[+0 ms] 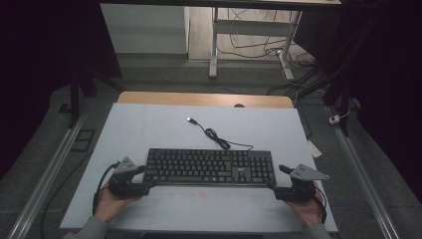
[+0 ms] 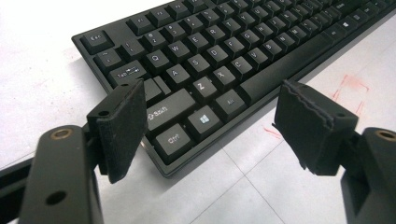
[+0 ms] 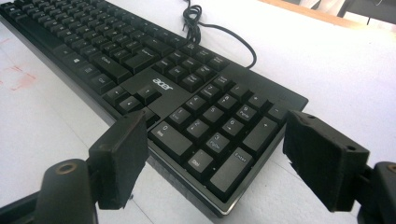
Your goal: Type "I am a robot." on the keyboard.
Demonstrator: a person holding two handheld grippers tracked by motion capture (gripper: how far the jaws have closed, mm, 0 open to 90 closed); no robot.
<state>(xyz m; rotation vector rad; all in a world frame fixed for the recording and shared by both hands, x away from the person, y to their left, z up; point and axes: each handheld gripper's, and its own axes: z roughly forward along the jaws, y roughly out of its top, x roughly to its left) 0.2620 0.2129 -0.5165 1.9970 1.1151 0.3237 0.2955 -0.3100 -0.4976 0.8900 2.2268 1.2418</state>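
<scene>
**Flanking a keyboard with both tongs spread wide**

Sitting at the near corners of a black keyboard (image 1: 210, 167), the two tongs face it from either end. The left gripper (image 1: 149, 183) has its jaws wide apart and holds nothing; in the left gripper view the keyboard (image 2: 210, 70) corner with the Ctrl and Shift keys lies between and just ahead of the two black pads (image 2: 122, 128), and whether either pad touches the casing cannot be told. The right gripper (image 1: 272, 188) is likewise spread wide and empty; its own view shows the number-pad corner of the keyboard (image 3: 187, 102) reaching in between the pads (image 3: 119, 158), close to them, with contact again unclear.

From the high view the gripper tips are small and dark against the keyboard edge, so their exact gap from it is hard to read. The left hand (image 1: 110, 204) and right hand (image 1: 309, 208) come in from the bottom edge, where the sleeves are cut off.

Beyond the far side of the keyboard, well away from both tongs, its cable (image 1: 216, 135) runs in a loose coil to a plug (image 1: 190, 120) lying free on the white table (image 1: 149, 124). In the right gripper view the cable (image 3: 205, 28) is cut off at the top edge. Faint red marks (image 2: 348, 88) show on the table near the left gripper's right pad; what they are cannot be made out.
</scene>
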